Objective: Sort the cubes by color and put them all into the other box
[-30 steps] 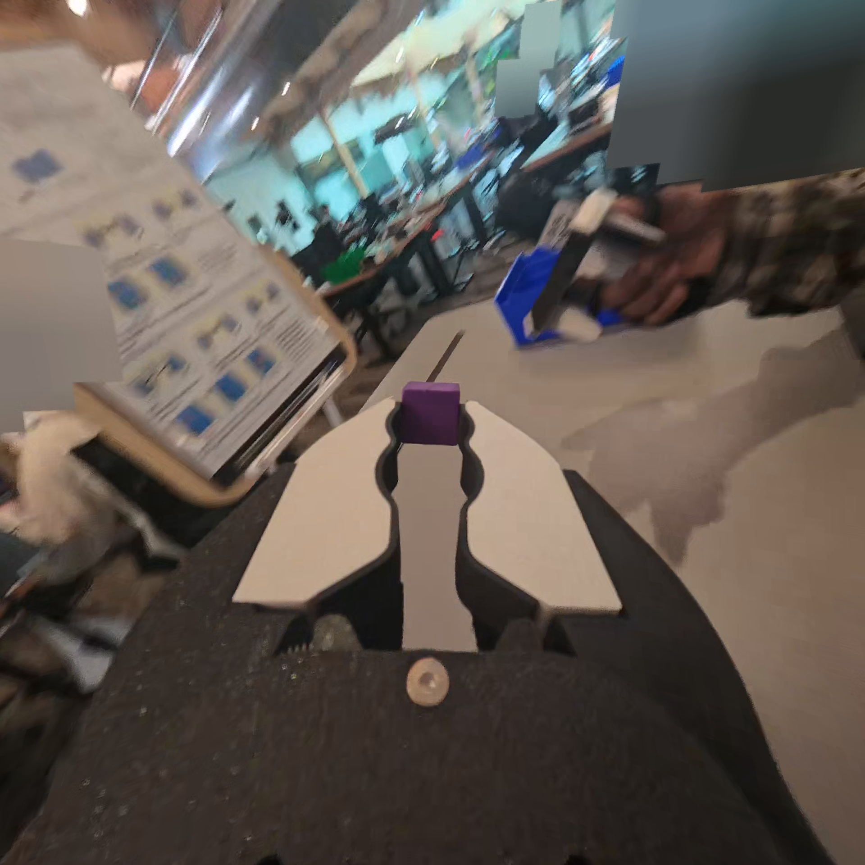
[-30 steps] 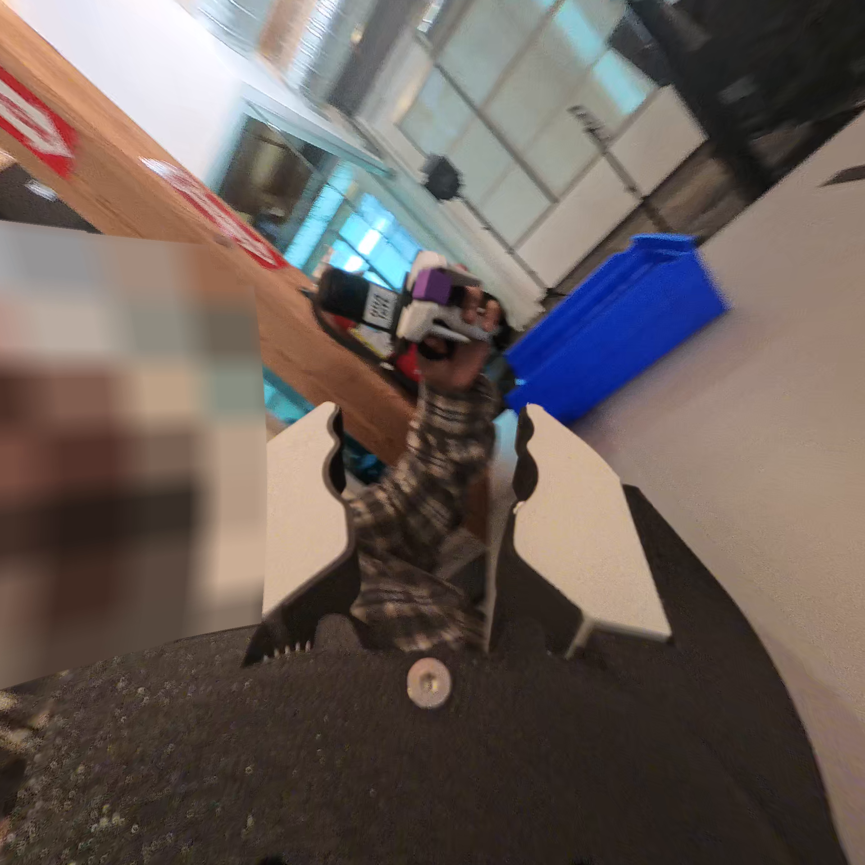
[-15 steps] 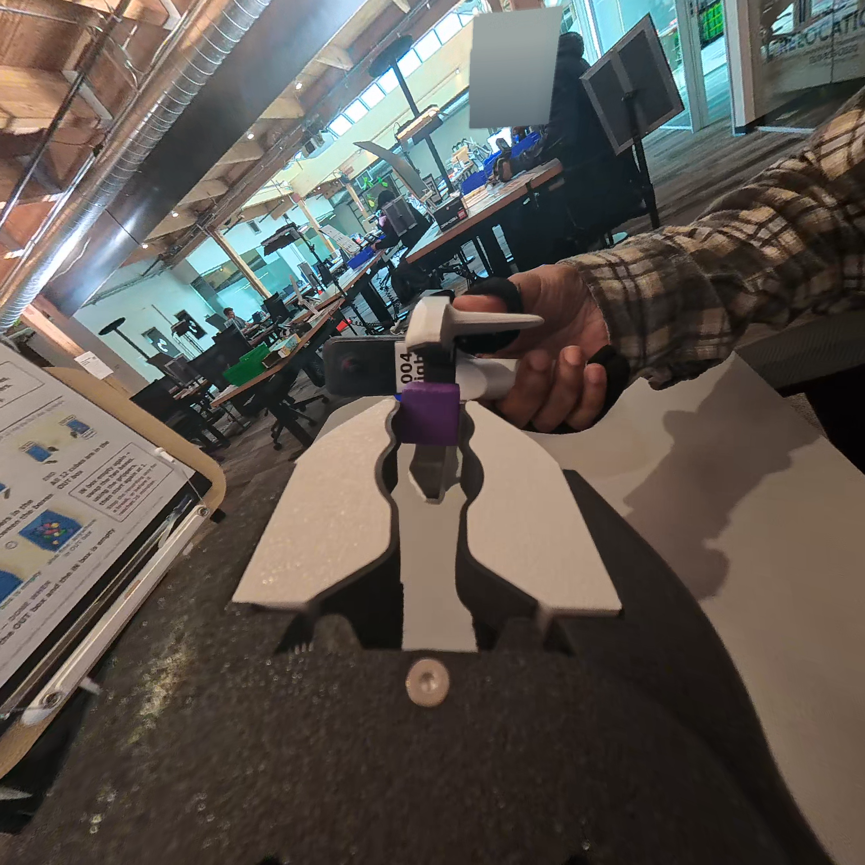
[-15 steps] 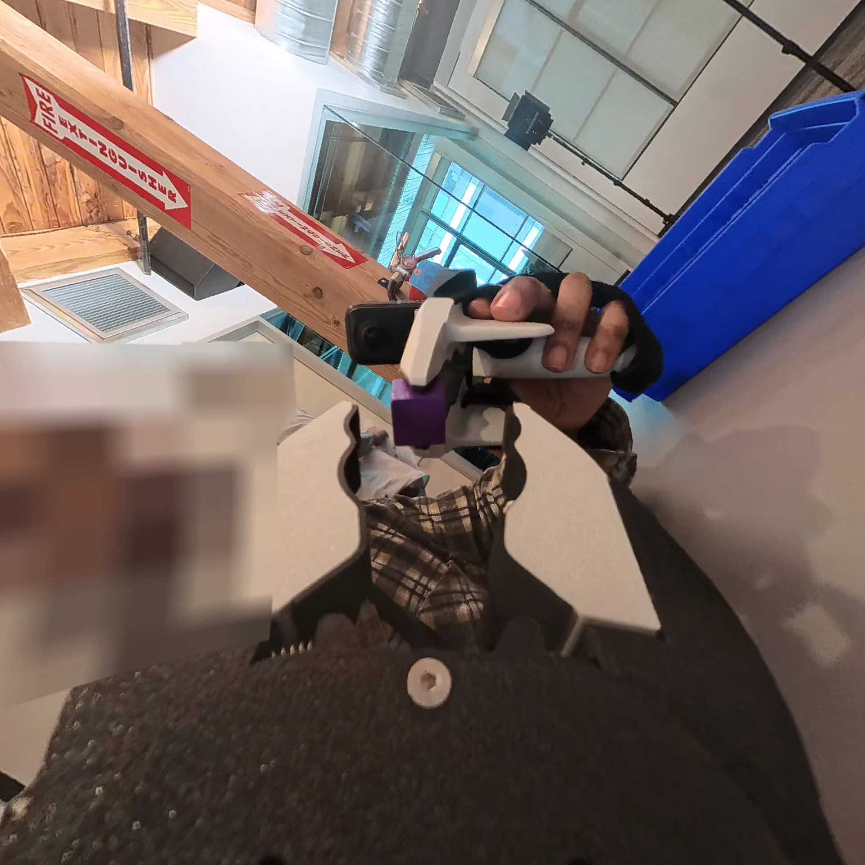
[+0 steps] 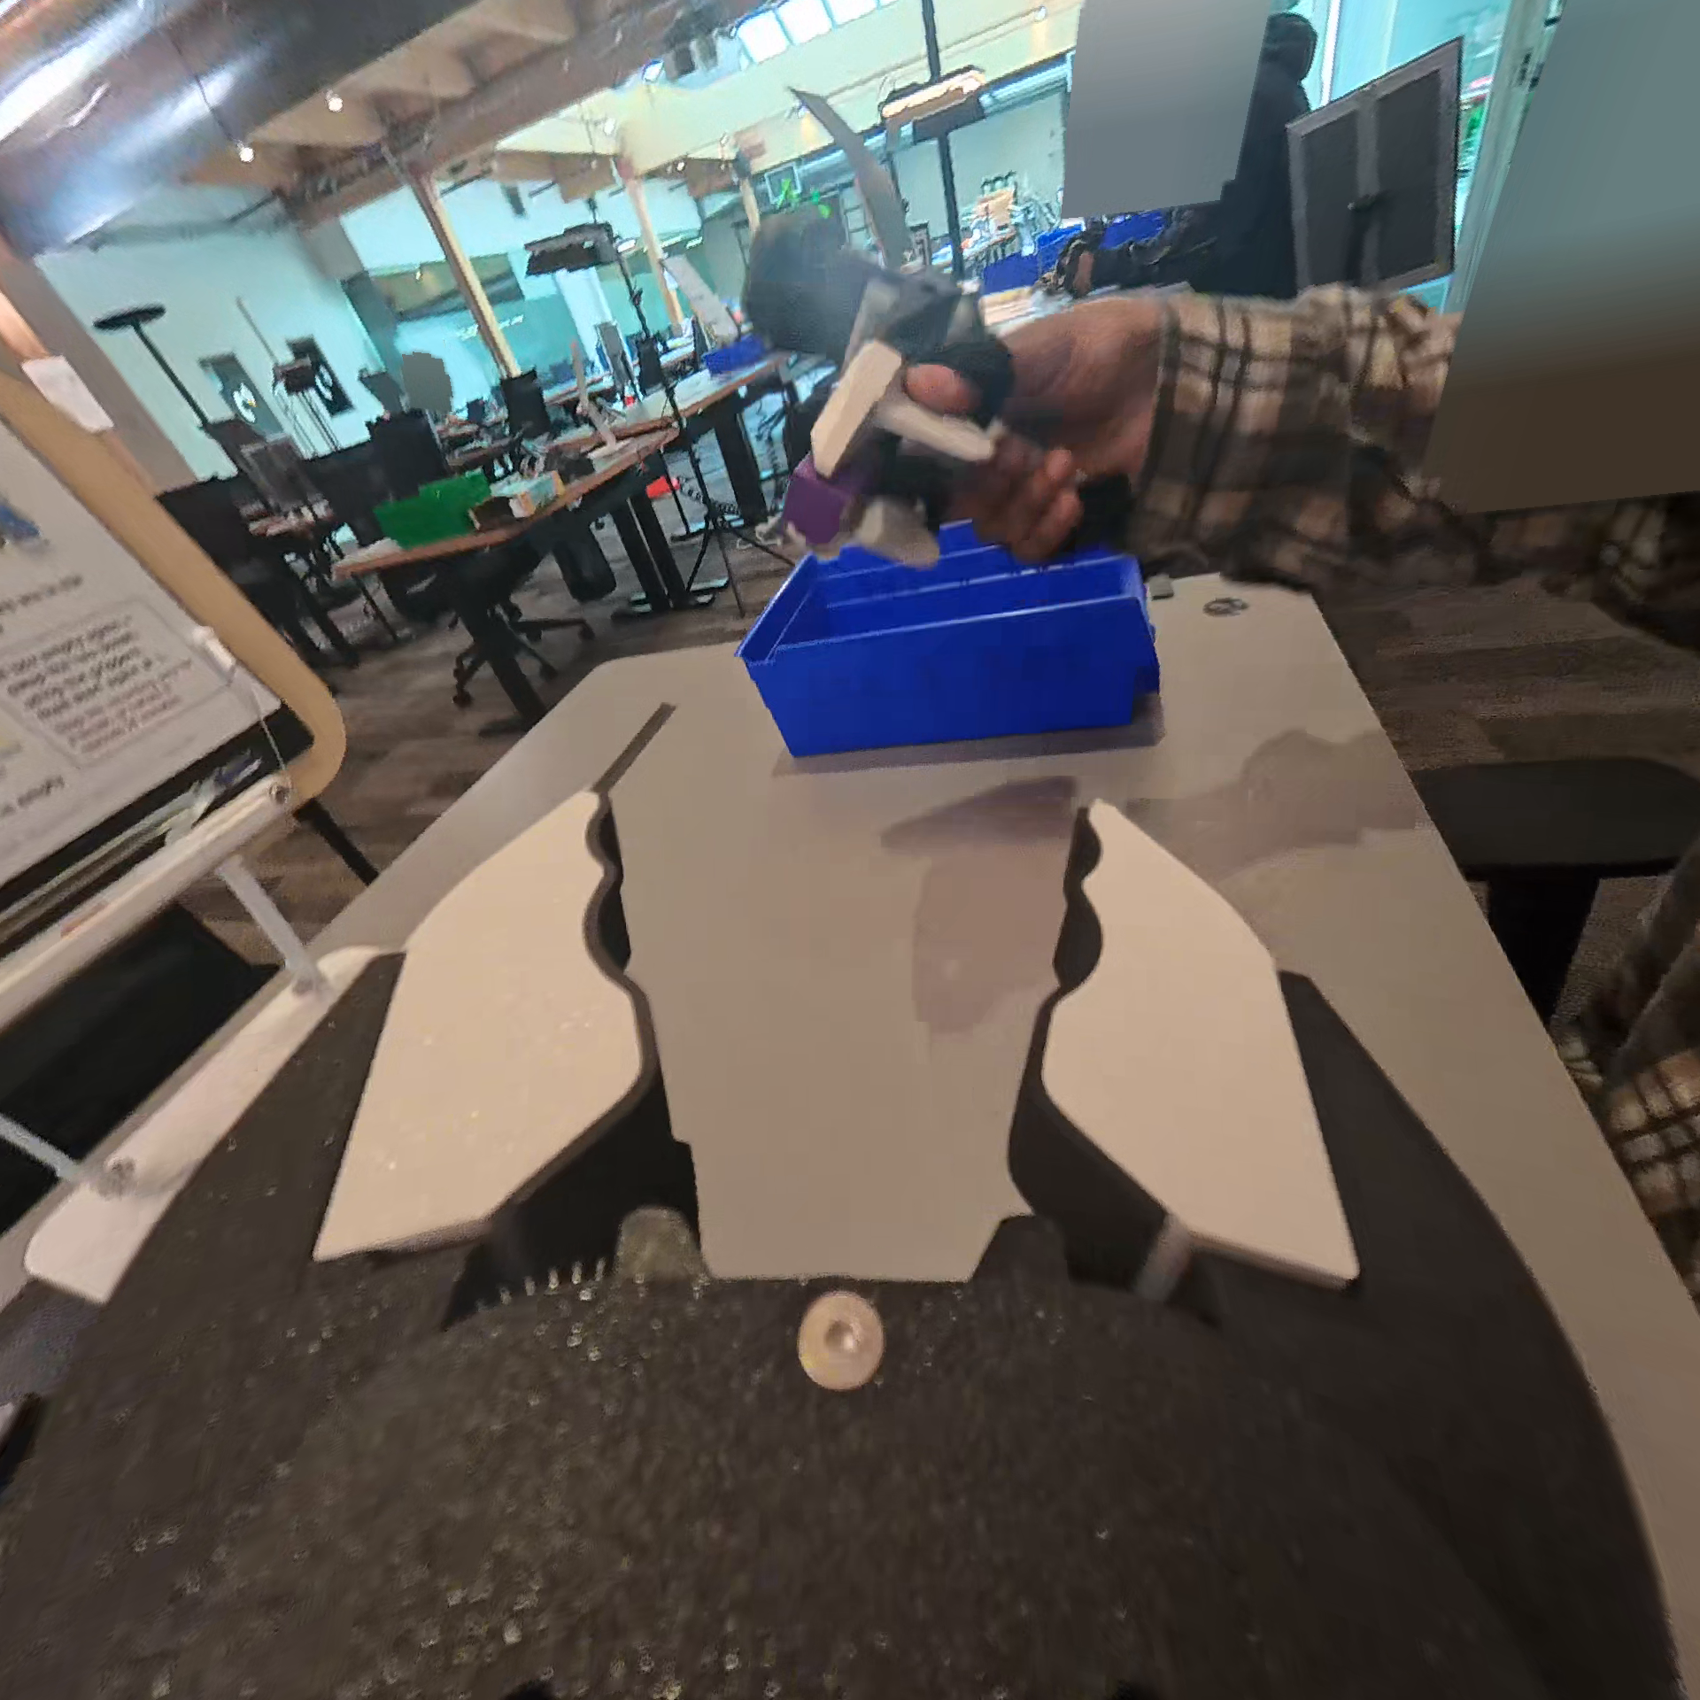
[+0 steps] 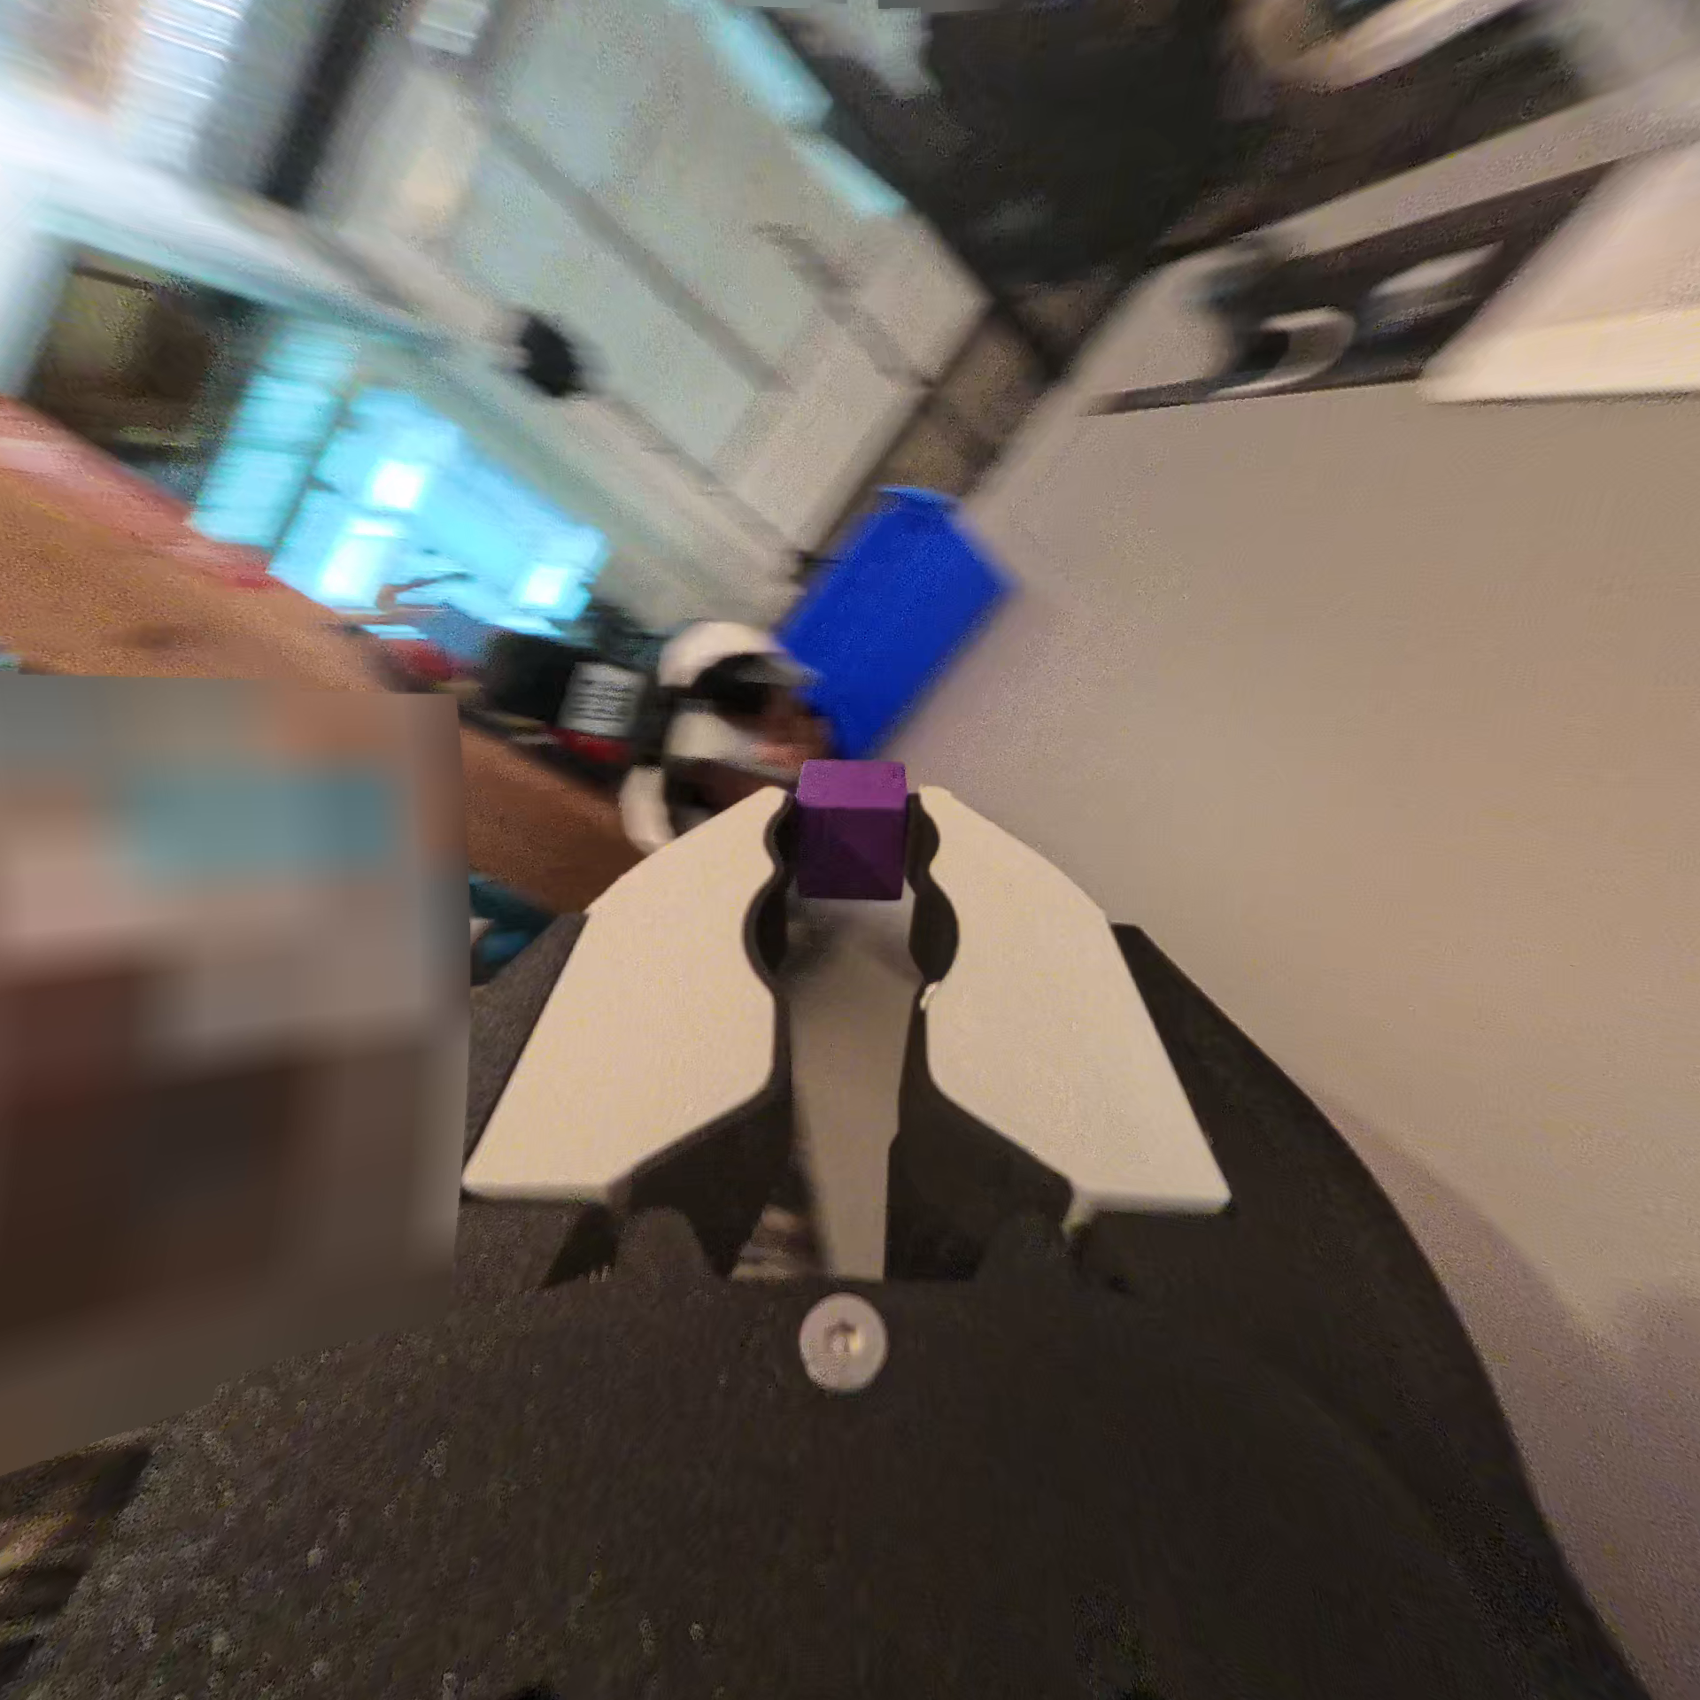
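My right gripper (image 6: 853, 808) is shut on a purple cube (image 6: 848, 842), pinched between its fingertips. In the left wrist view the right gripper (image 5: 842, 515) tilts downward with the purple cube (image 5: 814, 504) just above the left end of a blue box (image 5: 947, 671) on the grey table (image 5: 828, 920). My left gripper (image 5: 846, 819) is open and empty, low over the table, well short of the box. The right wrist view is blurred. It shows a blue box (image 6: 888, 607) and the left gripper (image 6: 699, 727) behind the cube. The box's inside is hidden.
A framed board with an instruction sheet (image 5: 101, 662) stands on a white stand at the table's left edge. A dark chair (image 5: 1555, 828) sits off the table's right edge. A plaid sleeve (image 5: 1288, 432) reaches over the box from the right.
The purple cube passed from my left gripper to my right one. The left gripper opened and drew back; the right gripper shut on the cube and swung over the blue box.
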The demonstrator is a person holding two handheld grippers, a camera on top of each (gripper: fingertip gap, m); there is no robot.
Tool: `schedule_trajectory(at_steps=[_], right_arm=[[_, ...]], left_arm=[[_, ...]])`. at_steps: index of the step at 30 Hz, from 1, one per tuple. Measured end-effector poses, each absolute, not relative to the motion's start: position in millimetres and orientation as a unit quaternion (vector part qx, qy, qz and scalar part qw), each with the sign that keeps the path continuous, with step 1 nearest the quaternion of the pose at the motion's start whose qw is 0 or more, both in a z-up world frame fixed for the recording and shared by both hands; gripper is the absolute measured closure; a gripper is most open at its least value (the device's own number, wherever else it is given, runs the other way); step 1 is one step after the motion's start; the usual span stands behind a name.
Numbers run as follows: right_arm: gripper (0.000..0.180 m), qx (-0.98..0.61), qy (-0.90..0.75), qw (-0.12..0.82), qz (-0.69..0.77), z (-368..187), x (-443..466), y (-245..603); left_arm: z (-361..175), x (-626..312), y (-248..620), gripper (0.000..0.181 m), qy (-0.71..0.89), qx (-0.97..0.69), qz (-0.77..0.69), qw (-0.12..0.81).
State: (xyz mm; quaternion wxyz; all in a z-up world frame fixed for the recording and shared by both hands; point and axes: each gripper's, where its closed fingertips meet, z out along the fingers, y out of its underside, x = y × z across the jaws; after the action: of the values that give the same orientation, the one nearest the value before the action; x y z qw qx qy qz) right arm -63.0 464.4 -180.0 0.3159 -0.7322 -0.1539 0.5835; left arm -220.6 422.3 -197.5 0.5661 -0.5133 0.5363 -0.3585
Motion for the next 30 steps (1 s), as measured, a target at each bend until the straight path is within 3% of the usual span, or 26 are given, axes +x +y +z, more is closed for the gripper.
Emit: schedule_trajectory(at_steps=[1, 6, 11, 14, 20, 25, 30], right_arm=[[0.158, -0.777, -0.142, 0.335, 0.514, -189.3, -23.9, 474.6], [0.158, -0.929, -0.059, 0.306, 0.198, -253.8, 165.9, 486.3], [0.157, -0.969, -0.034, 0.190, 0.154, -330.8, 212.4, 459.5], [0.132, -0.972, -0.043, 0.186, 0.137, -352.5, 219.5, 458.8], [0.111, -0.929, -0.074, 0.315, 0.181, -284.4, 188.4, 478.4], [0.109, -0.873, -0.156, 0.396, 0.238, -216.1, 114.6, 471.8], [0.108, -0.799, -0.248, 0.412, 0.361, -188.2, 11.3, 446.9]], left_arm=[[-199.9, -226.9, 421.8, 0.089, 0.531, -0.521, -0.359, 0.563], [-209.6, -246.3, 425.6, 0.091, 0.508, -0.551, -0.363, 0.553], [-218.8, -246.3, 426.3, 0.093, 0.502, -0.562, -0.379, 0.537], [-218.2, -255.8, 422.2, 0.092, 0.508, -0.564, -0.374, 0.533], [-194.8, -350.4, 448.1, 0.095, 0.479, -0.628, -0.275, 0.548], [-174.2, -482.2, 488.2, 0.096, 0.409, -0.725, -0.112, 0.542], [-174.6, -604.2, 500.5, 0.099, 0.330, -0.809, 0.027, 0.485]])
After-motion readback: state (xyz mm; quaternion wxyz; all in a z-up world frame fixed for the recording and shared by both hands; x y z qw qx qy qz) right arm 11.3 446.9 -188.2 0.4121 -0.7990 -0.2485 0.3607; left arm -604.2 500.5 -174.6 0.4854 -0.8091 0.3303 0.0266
